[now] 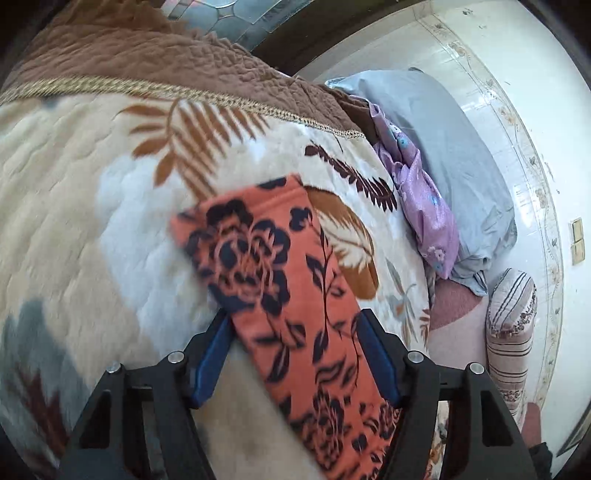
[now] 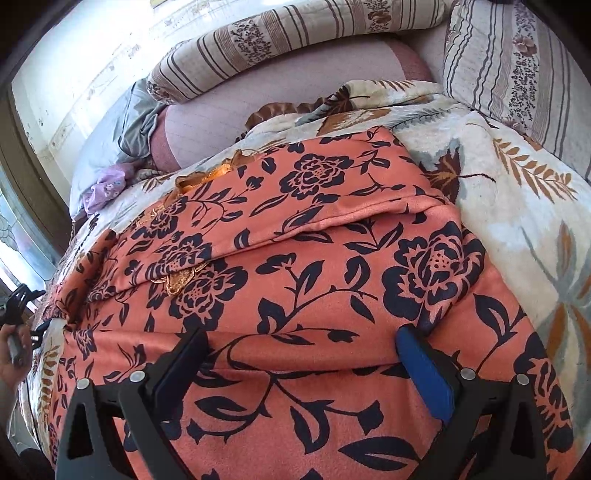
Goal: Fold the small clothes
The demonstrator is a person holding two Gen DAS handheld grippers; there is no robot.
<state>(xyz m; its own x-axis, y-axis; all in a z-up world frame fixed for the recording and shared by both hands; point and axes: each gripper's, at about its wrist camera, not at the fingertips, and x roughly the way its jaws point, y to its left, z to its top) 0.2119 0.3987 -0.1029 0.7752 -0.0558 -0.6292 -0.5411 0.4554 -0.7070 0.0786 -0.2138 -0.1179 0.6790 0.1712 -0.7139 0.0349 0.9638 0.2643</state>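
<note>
An orange garment [image 2: 314, 258] with dark blue flowers lies spread on the bed, its far part folded over the near part along a crosswise edge. My right gripper [image 2: 301, 350] stands wide open just above it, fingers on either side of a low ridge of cloth. In the left wrist view a narrow end of the same garment [image 1: 280, 280] lies on the leaf-patterned blanket [image 1: 92, 184]. My left gripper [image 1: 295, 332] is open there, and the strip shows between its blue pads [image 1: 210, 362] without being pinched. The picture is blurred.
A grey pillow [image 1: 443, 155] and a crumpled purple cloth [image 1: 424, 195] lie at the blanket's edge by the white wall. Striped cushions [image 2: 295, 33] line the bed's far side on a pink sheet [image 2: 258, 103]. A hand [image 2: 11, 354] shows at the far left.
</note>
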